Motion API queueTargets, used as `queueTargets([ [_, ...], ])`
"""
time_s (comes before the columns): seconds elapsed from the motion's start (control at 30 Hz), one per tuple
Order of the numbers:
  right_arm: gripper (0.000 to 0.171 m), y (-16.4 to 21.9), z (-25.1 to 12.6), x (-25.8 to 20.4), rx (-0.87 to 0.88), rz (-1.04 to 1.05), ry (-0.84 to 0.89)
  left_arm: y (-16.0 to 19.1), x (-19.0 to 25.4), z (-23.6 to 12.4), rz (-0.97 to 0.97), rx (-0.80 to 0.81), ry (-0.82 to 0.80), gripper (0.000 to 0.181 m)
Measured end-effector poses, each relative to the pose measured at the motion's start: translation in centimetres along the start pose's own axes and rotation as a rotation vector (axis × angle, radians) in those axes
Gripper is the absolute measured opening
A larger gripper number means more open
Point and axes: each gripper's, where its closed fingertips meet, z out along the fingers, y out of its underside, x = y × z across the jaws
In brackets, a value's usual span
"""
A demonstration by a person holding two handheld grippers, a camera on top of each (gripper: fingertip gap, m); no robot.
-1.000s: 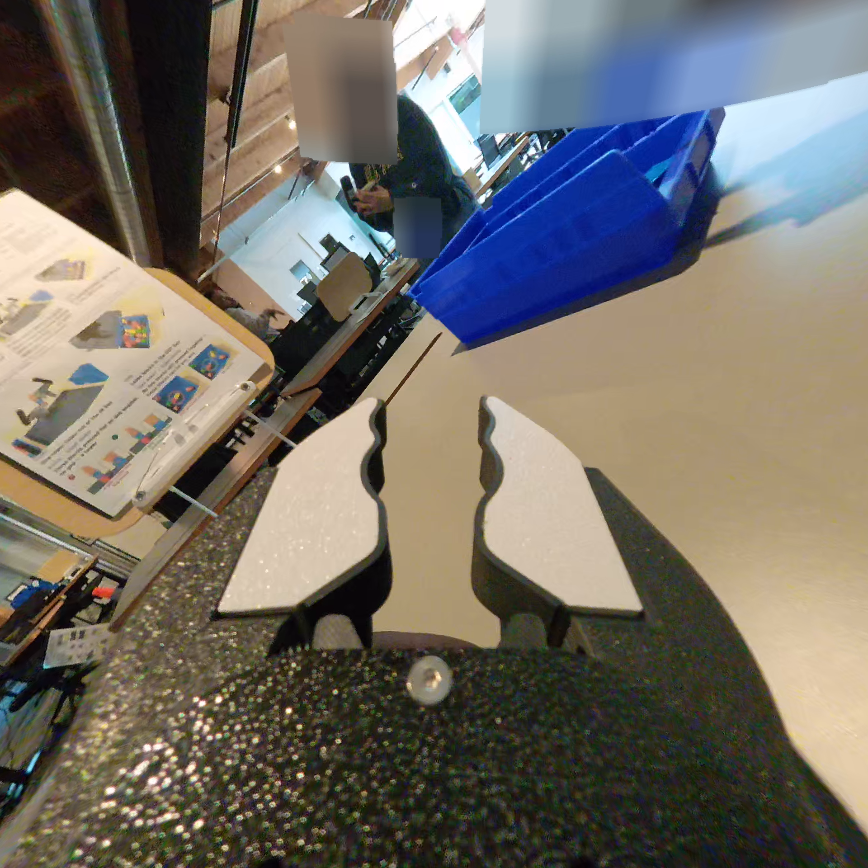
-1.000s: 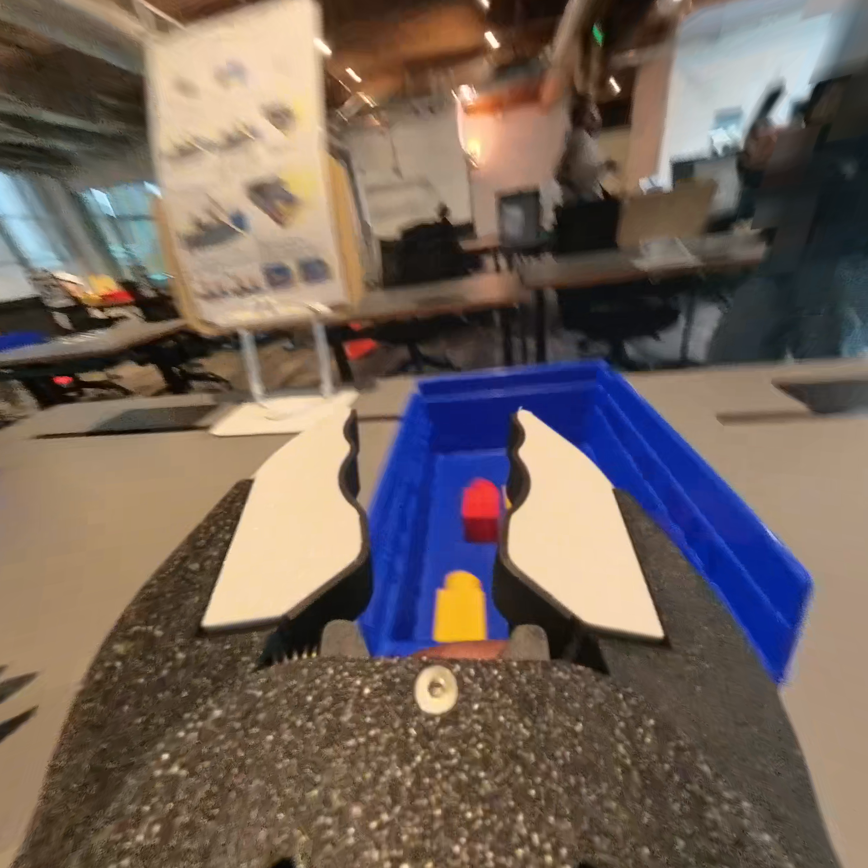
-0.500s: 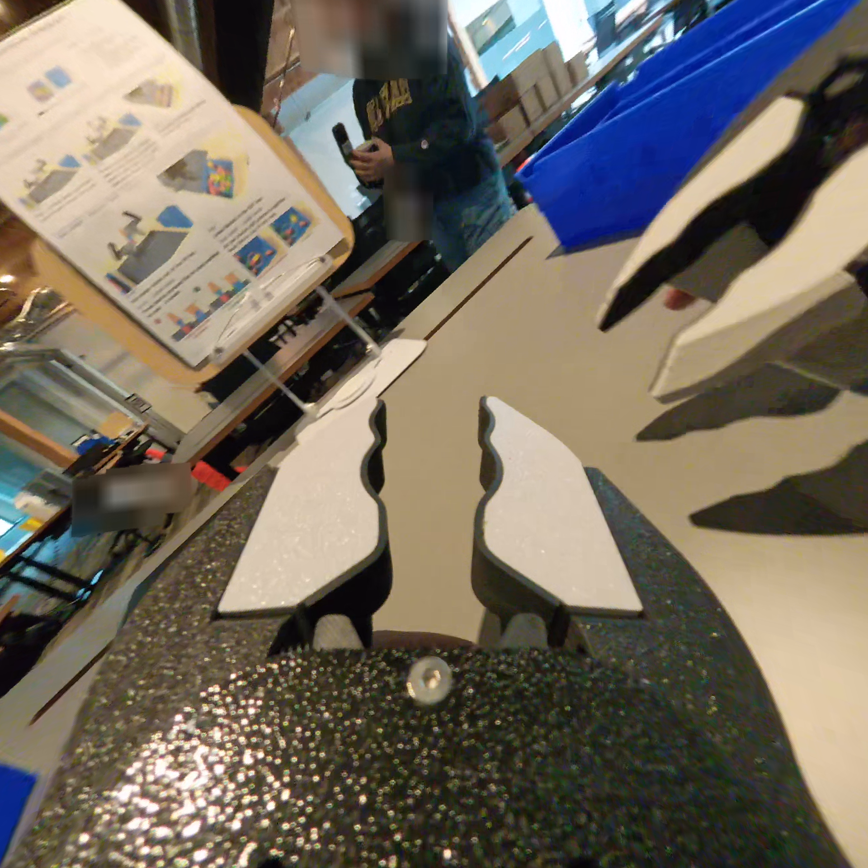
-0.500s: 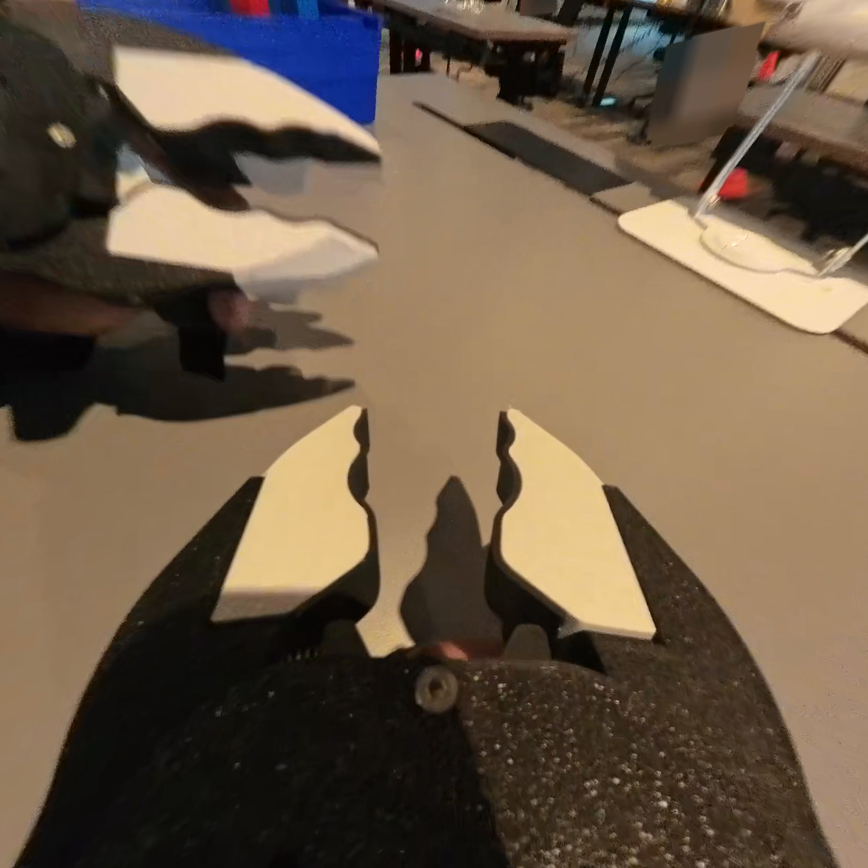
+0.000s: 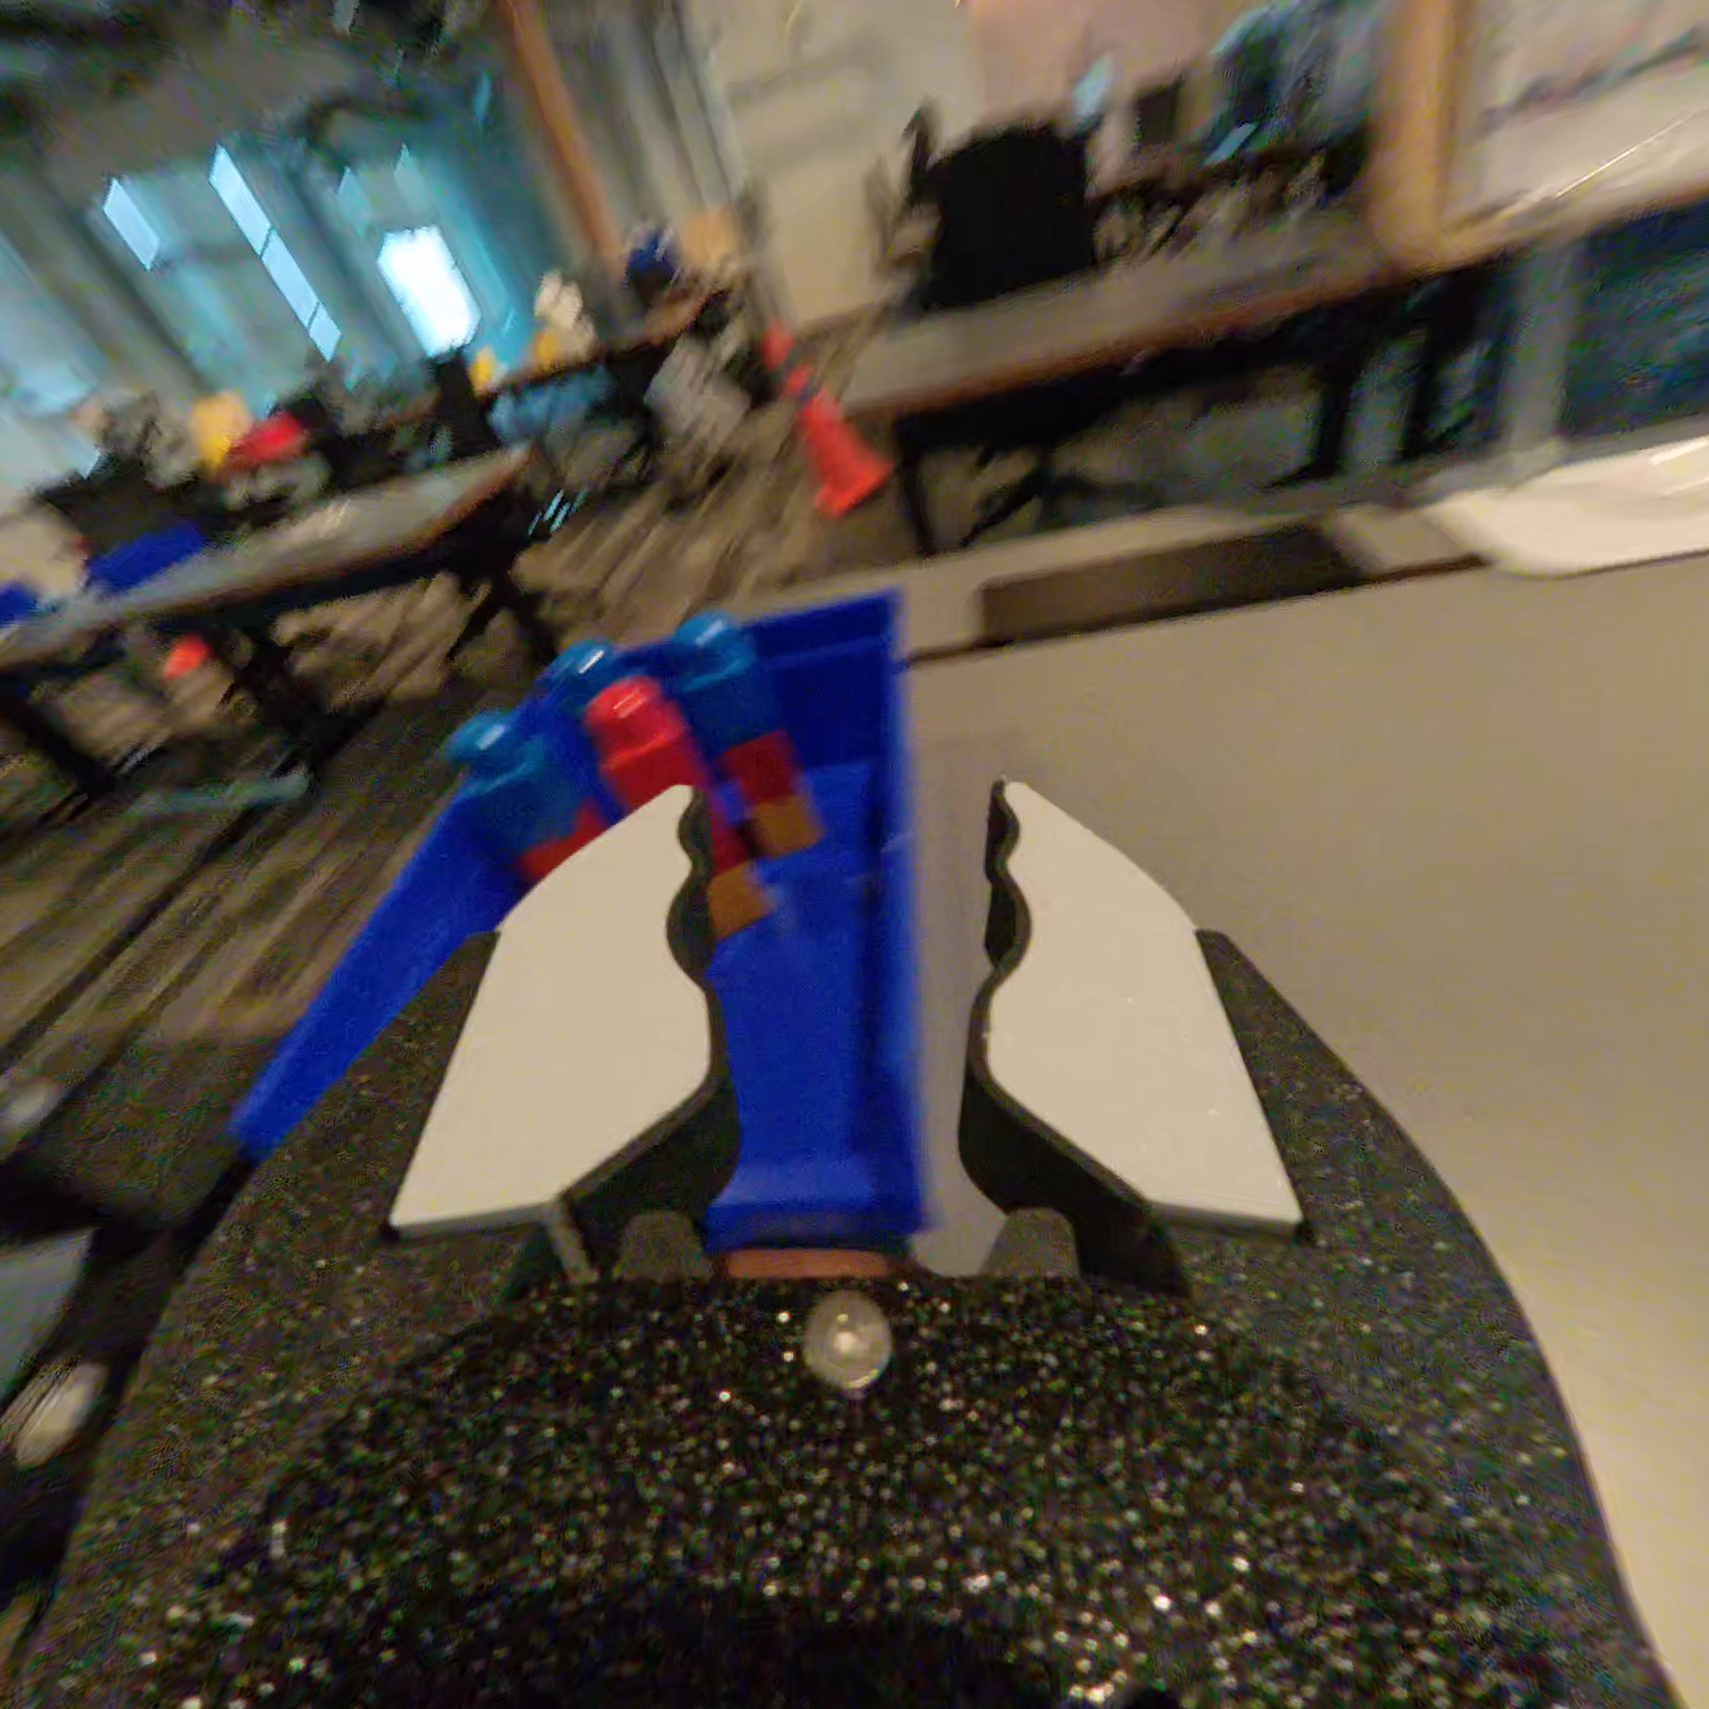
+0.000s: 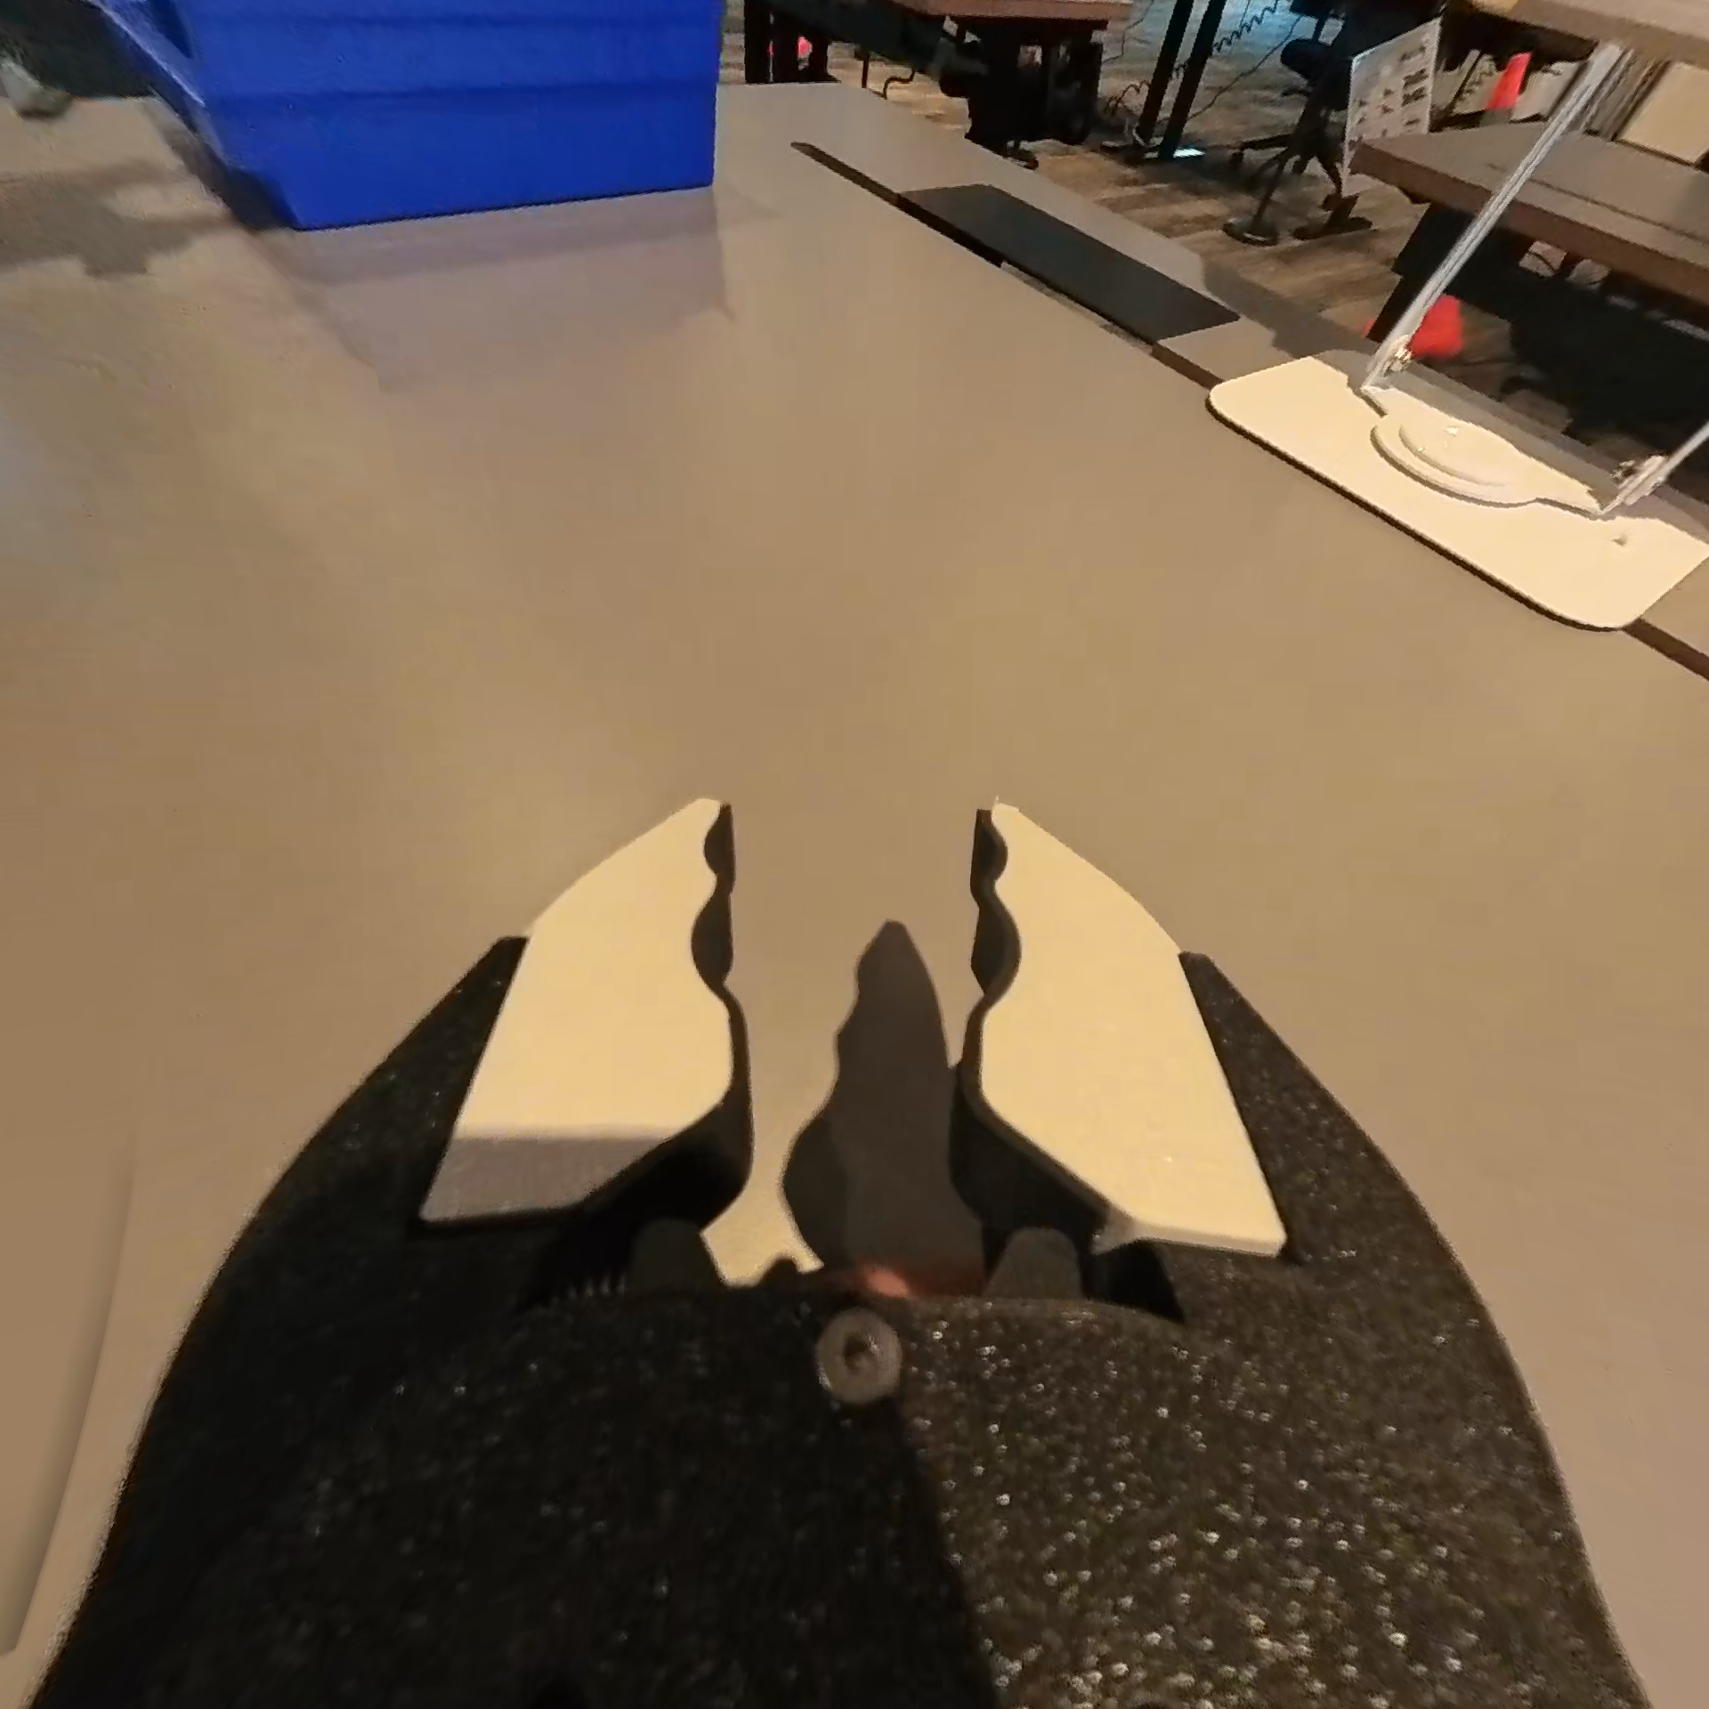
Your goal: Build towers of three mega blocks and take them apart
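**Both tongs released, blocks waiting in the bin**

The left gripper (image 5: pixel 842 814) is hanging with its jaws spread and nothing between them, pointing along a narrow blue bin (image 5: pixel 814 1017) that is sitting at the left edge of the grey table (image 5: pixel 1341 786). Inside the bin, towers of mega blocks (image 5: pixel 684 768) are standing close together beyond the left finger's tip (blue on top, red and orange below, all smeared by motion blur). To the right of the bin the tabletop is lying bare up to its far edge.

The right gripper (image 6: pixel 853 823) is likewise gaping, gripping nothing, and hovering low over open table, its shadow falling between the fingers. Ahead of it a wide stretch of surface is running clear. A blue bin (image 6: pixel 444 102) is standing far off at upper left, well apart from the fingers. At the right edge a white base plate (image 6: pixel 1461 490) is carrying a clear slanted sign holder (image 6: pixel 1498 213). Beyond the table, other desks and chairs are crowding the room.
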Motion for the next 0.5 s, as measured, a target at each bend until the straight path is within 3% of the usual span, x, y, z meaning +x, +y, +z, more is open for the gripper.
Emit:
queueTargets([
  [0.1, 0.05, 0.2, 0.2, -0.2, -0.016, -0.016, -0.001, 4.8, -7.6, 1.7, -0.023, -0.26, -0.153, 0.06],
  [0.17, 0.05, 0.2, 0.2, -0.2, -0.022, -0.024, 0.002, 8.2, -10.1, 2.9, -0.036, -0.432, -0.177, 0.065],
  [0.37, 0.049, 0.3, 0.2, -0.2, -0.023, -0.02, -0.001, 13.7, -11.8, 5.7, -0.036, -0.654, -0.167, 0.06],
  [0.4, 0.049, 0.2, 0.2, -0.2, -0.021, -0.016, -0.003, 13.9, -12.0, 6.0, -0.044, -0.658, -0.169, 0.053],
  [0.5, 0.049, 0.2, 0.2, -0.1, -0.02, -0.005, -0.008, 14.3, -13.0, 6.0, 0.008, -0.723, -0.201, 0.058],
])
